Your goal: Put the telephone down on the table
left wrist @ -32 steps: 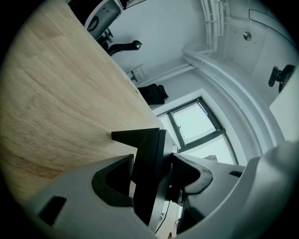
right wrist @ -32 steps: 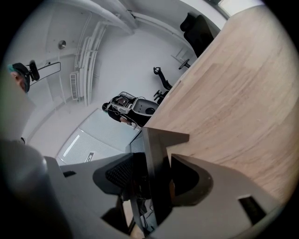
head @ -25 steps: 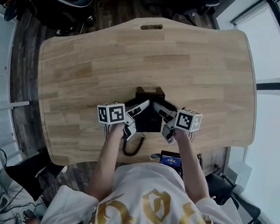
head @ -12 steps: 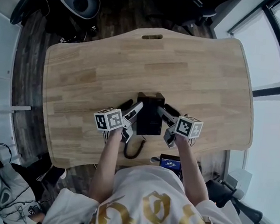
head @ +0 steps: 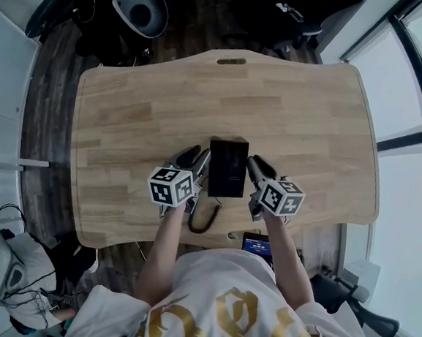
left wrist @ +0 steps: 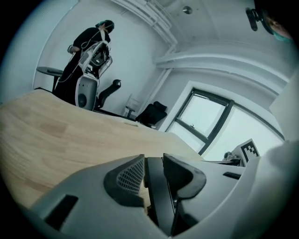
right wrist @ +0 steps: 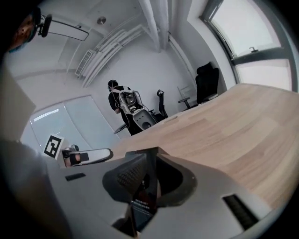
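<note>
The left claw (head: 195, 158) is closing and already grips the 9 o'clock edge of the black telephone (head: 227, 167), which shows as a dark slab between its jaws in the left gripper view. The right claw (head: 259, 168) is closing too, clamped on the 3 o'clock edge. The telephone hangs between them over the desk (head: 311, 114), a little toward 6 o'clock of its middle. A coiled cord (head: 205, 219) trails from the telephone toward 7 o'clock.

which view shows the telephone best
The head view: it shows the whole black telephone from above, over the table. The left gripper view and right gripper view each show only a thin dark edge of it, close up.
</note>
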The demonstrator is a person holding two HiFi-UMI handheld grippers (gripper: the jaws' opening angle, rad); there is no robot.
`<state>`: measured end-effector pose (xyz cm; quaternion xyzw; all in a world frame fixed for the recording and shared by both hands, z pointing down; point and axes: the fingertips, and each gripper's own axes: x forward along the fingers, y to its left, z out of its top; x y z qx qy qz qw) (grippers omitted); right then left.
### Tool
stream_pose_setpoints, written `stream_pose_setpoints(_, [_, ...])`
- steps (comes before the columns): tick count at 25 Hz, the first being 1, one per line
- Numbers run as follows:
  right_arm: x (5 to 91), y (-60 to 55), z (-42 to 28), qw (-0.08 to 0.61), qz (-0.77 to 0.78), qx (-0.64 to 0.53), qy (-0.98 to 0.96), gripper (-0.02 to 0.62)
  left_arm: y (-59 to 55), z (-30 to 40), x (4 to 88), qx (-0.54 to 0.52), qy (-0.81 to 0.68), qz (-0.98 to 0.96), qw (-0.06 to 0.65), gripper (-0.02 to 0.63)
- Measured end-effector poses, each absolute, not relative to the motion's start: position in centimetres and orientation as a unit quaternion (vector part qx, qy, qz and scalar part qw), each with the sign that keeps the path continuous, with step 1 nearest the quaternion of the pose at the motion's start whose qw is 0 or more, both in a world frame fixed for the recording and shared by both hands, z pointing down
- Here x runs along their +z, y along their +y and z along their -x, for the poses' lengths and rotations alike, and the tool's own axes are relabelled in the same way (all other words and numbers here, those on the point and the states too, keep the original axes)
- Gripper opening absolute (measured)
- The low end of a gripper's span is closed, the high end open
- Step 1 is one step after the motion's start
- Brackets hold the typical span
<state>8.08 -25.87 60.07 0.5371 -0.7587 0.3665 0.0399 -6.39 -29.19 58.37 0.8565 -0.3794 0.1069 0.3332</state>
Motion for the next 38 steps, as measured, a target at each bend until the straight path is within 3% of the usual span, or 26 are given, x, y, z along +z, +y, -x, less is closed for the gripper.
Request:
stream_pose_setpoints(3, [59.2, -24.9, -8.3, 0.049, -0.553, 0.35, -0.755, 0.025, -28.3, 6.7, 57.3, 0.107, -0.387, -0.859, 0.316, 0.072])
stream_pose_setpoints(7, [57.8, -23.6, -7.8, 0.034, -0.547, 0.349, -0.76, 0.012, -27.2, 7.6, 55.7, 0.112, -0.412, -0.86, 0.279, 0.02])
stream_pose_setpoints(19, [53.1, -19.8, -6.8, 0.037, -0.564, 0.29, -0.773, 0.012, -23.2, 8.4, 51.0, 0.092, -0.42, -0.872, 0.234, 0.009])
stream_pose_setpoints(28, [50.3, -17.7, -7.2, 0.002, -0.565, 0.271, -0.78, 0.012, -20.9, 8.2, 47.3, 0.054, -0.422, -0.884, 0.193, 0.009])
stream_pose_setpoints(38, [48.9, -16.6, -7.0, 0.006, -0.568, 0.245, -0.786, 0.012, -19.5, 8.2, 47.1, 0.043, -0.423, -0.883, 0.2, 0.009])
